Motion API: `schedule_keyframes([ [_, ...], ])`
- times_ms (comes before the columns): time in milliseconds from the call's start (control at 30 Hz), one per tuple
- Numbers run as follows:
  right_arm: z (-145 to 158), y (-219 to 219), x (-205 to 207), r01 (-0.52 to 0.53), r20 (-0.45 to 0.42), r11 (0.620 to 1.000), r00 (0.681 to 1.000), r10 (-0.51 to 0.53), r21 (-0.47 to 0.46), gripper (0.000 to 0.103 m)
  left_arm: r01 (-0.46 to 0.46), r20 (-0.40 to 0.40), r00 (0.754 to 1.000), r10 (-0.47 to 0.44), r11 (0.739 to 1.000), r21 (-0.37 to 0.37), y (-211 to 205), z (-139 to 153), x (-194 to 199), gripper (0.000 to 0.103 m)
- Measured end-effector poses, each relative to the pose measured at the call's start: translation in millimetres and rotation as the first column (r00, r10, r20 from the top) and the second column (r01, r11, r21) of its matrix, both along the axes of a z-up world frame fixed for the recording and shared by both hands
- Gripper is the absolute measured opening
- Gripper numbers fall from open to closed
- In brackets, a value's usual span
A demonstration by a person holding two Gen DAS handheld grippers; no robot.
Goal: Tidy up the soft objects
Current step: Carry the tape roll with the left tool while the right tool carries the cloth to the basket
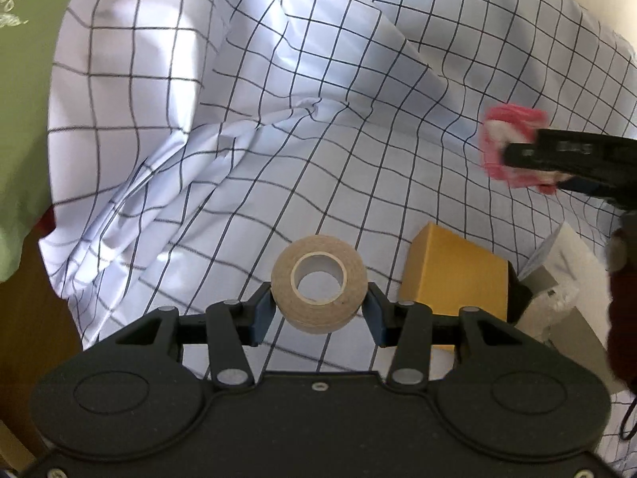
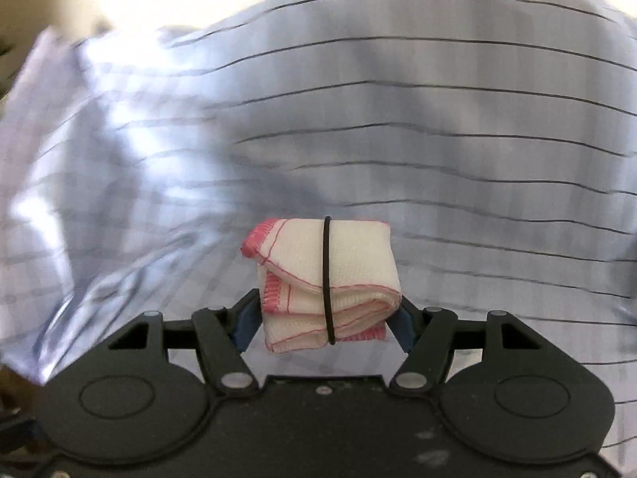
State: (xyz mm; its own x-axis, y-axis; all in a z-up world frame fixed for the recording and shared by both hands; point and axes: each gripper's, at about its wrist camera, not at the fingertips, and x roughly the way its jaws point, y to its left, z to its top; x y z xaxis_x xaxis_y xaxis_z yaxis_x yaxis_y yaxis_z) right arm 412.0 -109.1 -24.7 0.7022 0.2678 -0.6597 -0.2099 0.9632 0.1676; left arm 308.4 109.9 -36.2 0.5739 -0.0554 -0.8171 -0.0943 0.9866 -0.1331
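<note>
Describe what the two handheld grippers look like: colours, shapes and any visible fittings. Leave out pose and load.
Both the left gripper and the right gripper have matte black bodies, each with two round raised discs on top. Black linkage bars with silver pivot pins run forward to the fingers, which carry dark blue pads. A thin black cord hangs at the left-wrist view's right edge. No sleeve is clearly identifiable.

No legible text, label, brand, number or sign appears in either view. The yellow box shows plain faces. The roll of tape carries no print. The folded white cloth with pink stitching bears no tag. The checked sheet has grid lines only. The green fabric shows a white leaf pattern, not lettering. Raised marks on the right gripper are too blurred to read.
</note>
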Motion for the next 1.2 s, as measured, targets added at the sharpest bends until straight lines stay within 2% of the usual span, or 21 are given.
schedule_keyframes([
  [133,-6,32,-16,-0.107,-0.031,0.994,0.994,0.108,0.017,0.066,-0.017,-0.001,1.0,0.017,1.0,0.01,3,2,-14,0.047],
  [267,-12,47,-35,-0.156,-0.054,0.987,0.986,0.158,0.031,0.066,-0.038,-0.004,0.999,0.038,0.999,0.019,8,4,-29,0.047],
  [467,-21,51,-73,-0.219,-0.071,0.974,0.972,0.222,0.054,0.066,-0.067,-0.01,0.998,0.066,0.998,-0.001,11,8,-52,0.047],
  [767,-10,44,-135,-0.313,-0.053,0.947,0.947,0.317,0.065,0.066,-0.091,-0.009,0.996,0.091,0.996,-0.019,9,17,-87,0.047],
  [967,-8,11,-178,-0.295,-0.067,0.948,0.95,0.304,0.124,0.066,-0.055,-0.011,0.998,0.055,0.999,-0.003,-1,23,-112,0.047],
  [1200,-6,-31,-236,-0.223,-0.054,0.968,0.972,0.23,0.112,0.067,0.005,0.003,1.0,-0.005,1.0,0.002,-18,36,-141,0.047],
])
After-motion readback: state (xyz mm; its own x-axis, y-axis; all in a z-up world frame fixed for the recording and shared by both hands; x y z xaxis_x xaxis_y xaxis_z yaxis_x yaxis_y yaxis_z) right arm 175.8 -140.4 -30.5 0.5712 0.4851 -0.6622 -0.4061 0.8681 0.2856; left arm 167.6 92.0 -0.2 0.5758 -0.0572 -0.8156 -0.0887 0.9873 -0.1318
